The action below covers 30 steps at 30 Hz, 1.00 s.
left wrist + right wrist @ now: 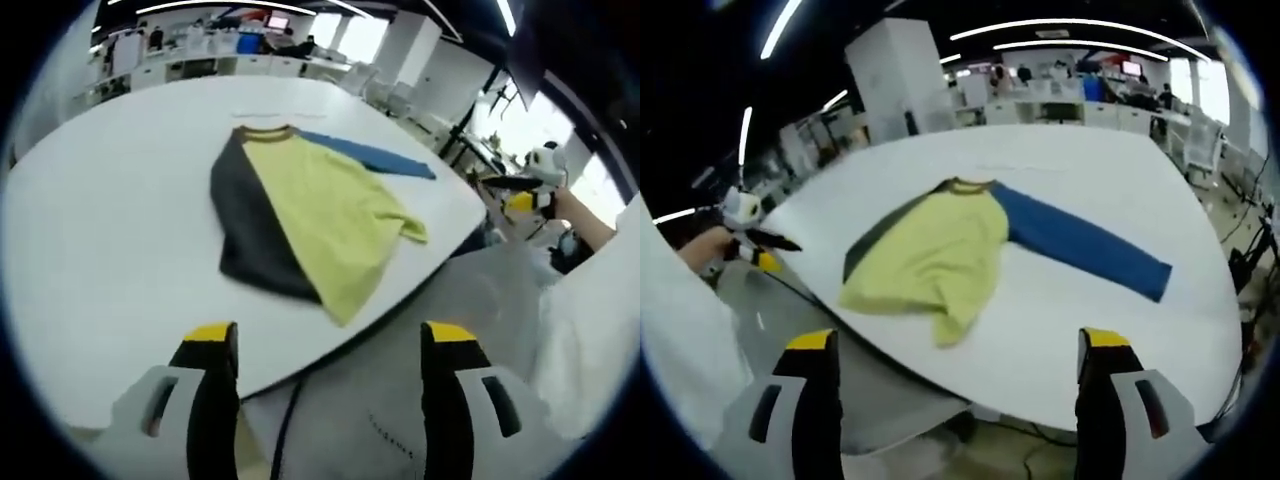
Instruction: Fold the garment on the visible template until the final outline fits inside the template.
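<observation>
A long-sleeved shirt lies flat on the white table (110,220). Its yellow body (325,215) is folded over a dark grey part (245,225), and one blue sleeve (375,155) sticks out sideways. In the right gripper view the yellow body (940,250) lies left of the outstretched blue sleeve (1085,248). A faint thin line (1020,167) marks the table beyond the collar. My left gripper (330,345) is open, back over the near table edge, holding nothing. My right gripper (958,345) is open too, short of the table edge and apart from the shirt.
The person's white clothing (560,330) fills the space below the table edge. A hand holds the right gripper (530,185) off the table's right side, and the left gripper (745,235) shows off its left side. Desks and chairs (1080,95) stand behind.
</observation>
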Motion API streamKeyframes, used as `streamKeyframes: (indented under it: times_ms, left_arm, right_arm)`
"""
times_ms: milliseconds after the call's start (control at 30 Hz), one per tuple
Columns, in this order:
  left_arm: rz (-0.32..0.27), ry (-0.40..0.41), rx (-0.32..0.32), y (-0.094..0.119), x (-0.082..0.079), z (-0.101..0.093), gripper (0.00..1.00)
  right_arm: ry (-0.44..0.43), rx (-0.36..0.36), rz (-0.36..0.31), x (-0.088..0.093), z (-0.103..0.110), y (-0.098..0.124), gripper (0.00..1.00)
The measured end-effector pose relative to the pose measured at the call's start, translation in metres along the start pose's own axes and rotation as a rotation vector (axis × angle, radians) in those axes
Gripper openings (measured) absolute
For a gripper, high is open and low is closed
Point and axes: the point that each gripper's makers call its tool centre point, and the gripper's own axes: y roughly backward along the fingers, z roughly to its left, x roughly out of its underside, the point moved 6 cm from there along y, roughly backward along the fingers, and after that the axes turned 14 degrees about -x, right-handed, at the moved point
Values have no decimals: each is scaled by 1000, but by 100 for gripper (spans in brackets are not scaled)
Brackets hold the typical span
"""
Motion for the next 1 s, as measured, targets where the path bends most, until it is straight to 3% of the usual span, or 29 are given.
streamKeyframes:
  times_ms: [100, 300, 1000]
  left_arm:
    - [4, 9, 9, -9, 4, -2, 62]
    - [32, 8, -1, -19, 9, -2, 63]
    - [47, -39, 29, -40, 5, -1, 51]
  right_arm:
    - [-7, 0, 2, 2, -1, -1, 98]
    - [0, -6, 4, -1, 2, -7, 98]
    - [-25, -13, 20, 8, 4, -16, 96]
